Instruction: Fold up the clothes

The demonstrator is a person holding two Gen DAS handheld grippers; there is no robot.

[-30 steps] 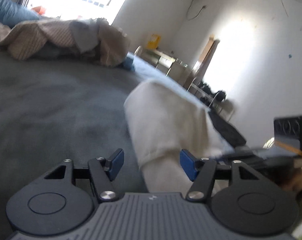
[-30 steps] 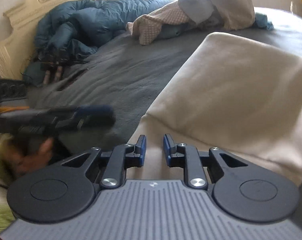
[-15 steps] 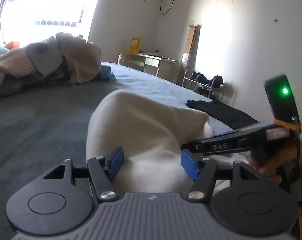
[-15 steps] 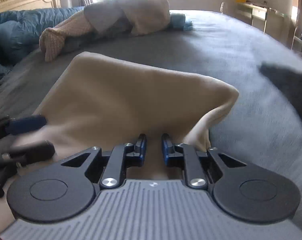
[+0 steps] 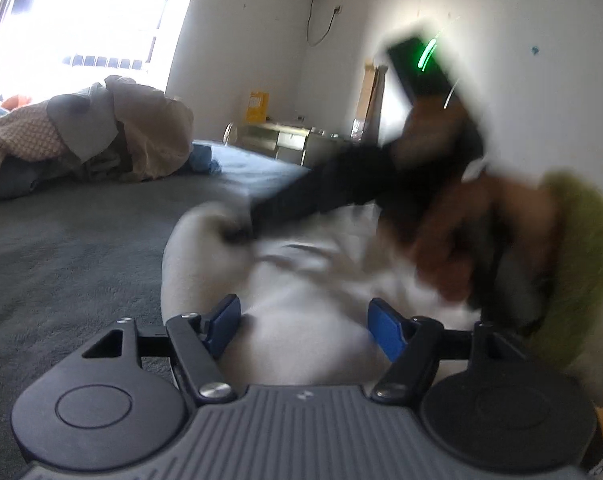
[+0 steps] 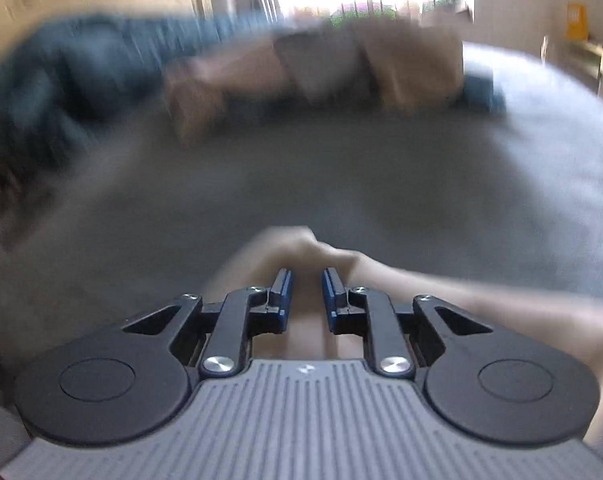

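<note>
Right gripper (image 6: 306,294) pinching cream garment (image 6: 301,248) on grey bed (image 6: 341,184)

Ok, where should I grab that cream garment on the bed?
Take the cream garment by its near rounded fold, coming in low from the near side: it bulges up off the grey bed there. The left tongs have just been opening and straddle that fold, not pinching it.

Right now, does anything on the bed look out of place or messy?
Yes. A pile of unfolded clothes sits crumpled at the far side of the grey bed, beside a bunched blue quilt. The cream garment is rumpled between the grippers; the right gripper pinches a bunched fold of it. Nothing looks spilled or damaged.
</note>
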